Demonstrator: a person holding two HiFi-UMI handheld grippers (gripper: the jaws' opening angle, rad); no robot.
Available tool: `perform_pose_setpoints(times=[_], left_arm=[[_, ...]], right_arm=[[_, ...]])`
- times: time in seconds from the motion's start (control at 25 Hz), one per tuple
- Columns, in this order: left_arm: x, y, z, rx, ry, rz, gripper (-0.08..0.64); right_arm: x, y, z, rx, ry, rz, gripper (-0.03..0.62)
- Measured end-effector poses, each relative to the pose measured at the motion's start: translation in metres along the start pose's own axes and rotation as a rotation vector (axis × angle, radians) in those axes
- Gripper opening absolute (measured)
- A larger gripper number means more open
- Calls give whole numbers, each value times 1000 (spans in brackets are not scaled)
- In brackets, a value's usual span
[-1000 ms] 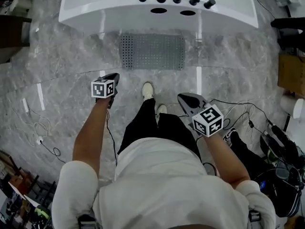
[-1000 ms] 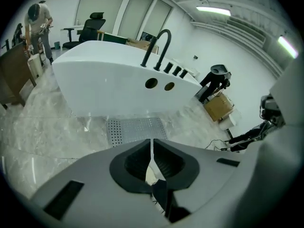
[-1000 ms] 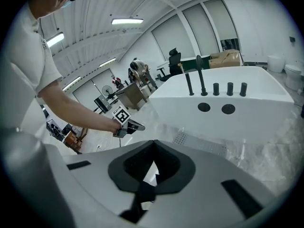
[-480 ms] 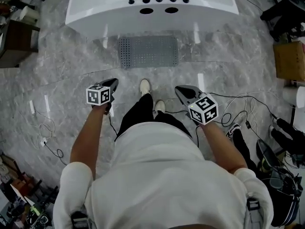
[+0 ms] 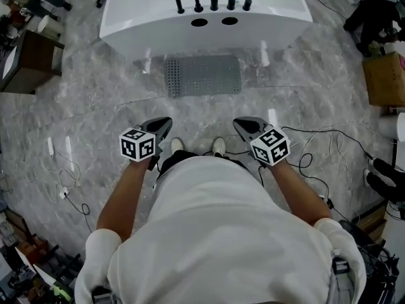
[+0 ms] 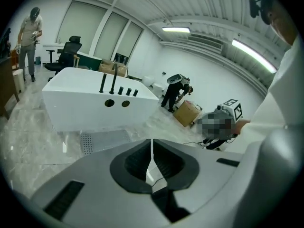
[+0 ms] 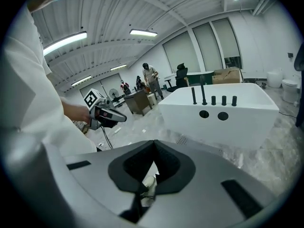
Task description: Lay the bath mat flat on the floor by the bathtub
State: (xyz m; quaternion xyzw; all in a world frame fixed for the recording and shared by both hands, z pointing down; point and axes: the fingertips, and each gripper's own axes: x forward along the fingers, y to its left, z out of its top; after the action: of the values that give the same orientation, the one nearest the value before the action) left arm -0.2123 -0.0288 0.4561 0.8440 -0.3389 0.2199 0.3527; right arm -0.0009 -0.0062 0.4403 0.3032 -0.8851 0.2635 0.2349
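Observation:
A grey perforated bath mat (image 5: pixel 204 75) lies flat on the marble floor just in front of the white bathtub (image 5: pixel 205 12); it also shows in the left gripper view as the mat (image 6: pixel 102 140). My left gripper (image 5: pixel 162 126) hangs at waist height well short of the mat, jaws shut and empty. My right gripper (image 5: pixel 242 126) is level with it on the other side, also shut with nothing held. In the right gripper view the left gripper (image 7: pixel 109 115) shows at the left, and the bathtub (image 7: pixel 221 113) stands ahead.
Cables (image 5: pixel 316 157) trail over the floor at the right, and a white cord (image 5: pixel 63 170) at the left. A cardboard box (image 5: pixel 384 78) sits far right, a dark cabinet (image 5: pixel 31 62) far left. The person's two shoes (image 5: pixel 218 146) stand between the grippers. Other people stand in the background.
The person has stepped back from the tub, feet now side by side. Both grippers have drawn away from the mat, which stays flat.

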Motion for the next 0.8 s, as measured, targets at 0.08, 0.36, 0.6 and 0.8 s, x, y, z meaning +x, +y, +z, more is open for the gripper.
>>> perform_pose_setpoints(times=[0.08,0.36,0.6,0.8], left_arm=[[-8,-13,4,5,-16,-38,28],[-47,-31,21,88,-48,-132,28],[-86,3,23,57,-107,-129,28],[-111,27,13,59,-124,-130,28]], right_arm=[[2,7,6,-8,-7,-5,8],[23,45,39,-29,-38,-10,8],[45,77,64,-50,-56,-30,8],[66,102,68,-53,-43,-41,8]])
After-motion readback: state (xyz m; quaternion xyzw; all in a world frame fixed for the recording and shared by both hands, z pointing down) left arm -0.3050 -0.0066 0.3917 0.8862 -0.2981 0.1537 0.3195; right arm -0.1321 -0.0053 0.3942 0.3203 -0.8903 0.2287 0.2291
